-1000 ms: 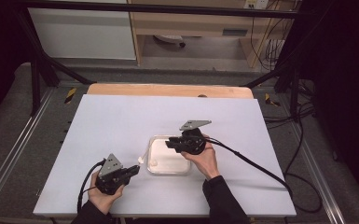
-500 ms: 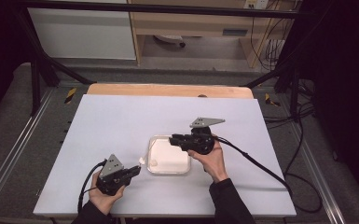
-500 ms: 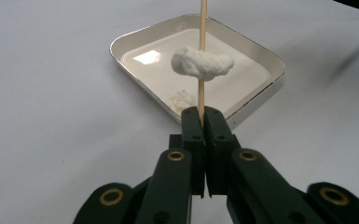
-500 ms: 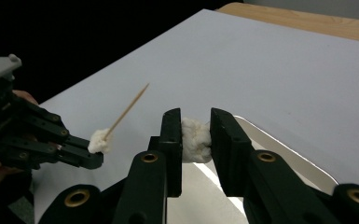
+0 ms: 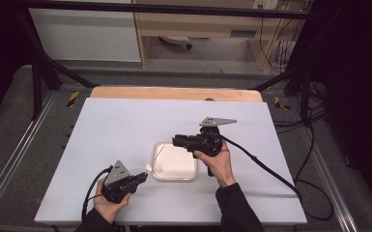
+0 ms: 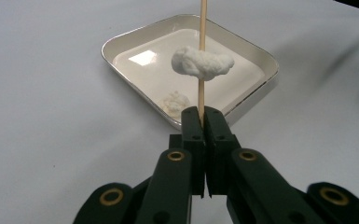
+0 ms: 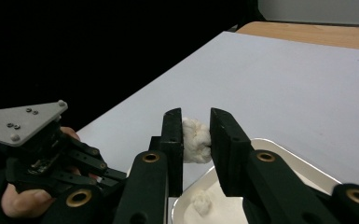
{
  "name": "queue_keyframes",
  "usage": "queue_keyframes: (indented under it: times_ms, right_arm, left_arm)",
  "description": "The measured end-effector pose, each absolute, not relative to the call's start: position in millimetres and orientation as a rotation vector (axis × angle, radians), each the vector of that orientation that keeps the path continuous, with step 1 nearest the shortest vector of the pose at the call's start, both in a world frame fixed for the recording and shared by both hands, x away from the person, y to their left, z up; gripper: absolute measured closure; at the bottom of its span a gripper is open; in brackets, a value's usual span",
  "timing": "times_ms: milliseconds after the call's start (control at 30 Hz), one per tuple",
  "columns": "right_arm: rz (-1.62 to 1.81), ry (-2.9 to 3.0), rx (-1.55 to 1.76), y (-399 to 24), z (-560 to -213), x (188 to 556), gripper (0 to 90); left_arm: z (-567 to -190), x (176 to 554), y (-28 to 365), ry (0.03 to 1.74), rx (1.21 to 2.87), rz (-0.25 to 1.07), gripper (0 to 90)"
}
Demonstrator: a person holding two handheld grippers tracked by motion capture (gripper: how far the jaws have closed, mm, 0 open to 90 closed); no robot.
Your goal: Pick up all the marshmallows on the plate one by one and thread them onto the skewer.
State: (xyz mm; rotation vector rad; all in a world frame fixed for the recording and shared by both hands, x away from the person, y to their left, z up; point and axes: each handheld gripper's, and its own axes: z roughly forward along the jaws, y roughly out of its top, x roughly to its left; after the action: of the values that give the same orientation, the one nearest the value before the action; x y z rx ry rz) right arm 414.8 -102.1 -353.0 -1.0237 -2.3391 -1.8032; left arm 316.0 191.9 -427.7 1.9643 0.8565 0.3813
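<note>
My left gripper (image 6: pixel 203 114) is shut on the bottom of a thin wooden skewer (image 6: pixel 201 42) that stands upright. One white puffy lump (image 6: pixel 203 63) is threaded on the skewer. In the high view the left gripper (image 5: pixel 142 177) sits at the tray's near left corner. My right gripper (image 7: pixel 196 126) is shut on a second white puffy lump (image 7: pixel 196 140), held in the air over the tray's left part (image 5: pixel 178 141). The shallow white tray (image 6: pixel 261 60) holds a small white lump (image 6: pixel 175 101), also seen below the right jaws (image 7: pixel 200 203).
The tray (image 5: pixel 191 171) lies mid-table on a white sheet (image 5: pixel 125 125); a wooden table edge (image 5: pixel 174 93) shows at the back. Black cables (image 5: pixel 265 166) trail from both grippers. The left hand and its grey plate (image 7: pixel 23 121) are close to the right jaws.
The right gripper has lifted off the tray and drifted slightly right, still carrying its white lump. The left gripper and skewer have stayed put.
</note>
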Motion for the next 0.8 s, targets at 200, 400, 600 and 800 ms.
queue_keyframes:
  times_ms: [200, 400, 600, 800]
  right_arm:
    - [-1.803, -2.308, -1.03, -98.3, -352.1, 416.9, 75.9]
    - [-1.793, -2.29, -1.024, -92.7, -354.4, 419.6, 76.0]
    - [-1.787, -2.273, -1.026, -89.6, -357.6, 421.6, 76.0]
    - [-1.777, -2.26, -1.019, -86.5, -361.8, 422.3, 76.0]
  left_arm:
    - [-427.6, 315.7, 191.4, 0.848, 1.967, 0.383, 88.4]
    - [-427.5, 315.3, 190.7, 0.839, 1.968, 0.383, 88.4]
    - [-427.2, 315.1, 190.8, 0.839, 1.966, 0.383, 88.4]
    - [-427.4, 315.1, 190.6, 0.837, 1.969, 0.385, 88.4]
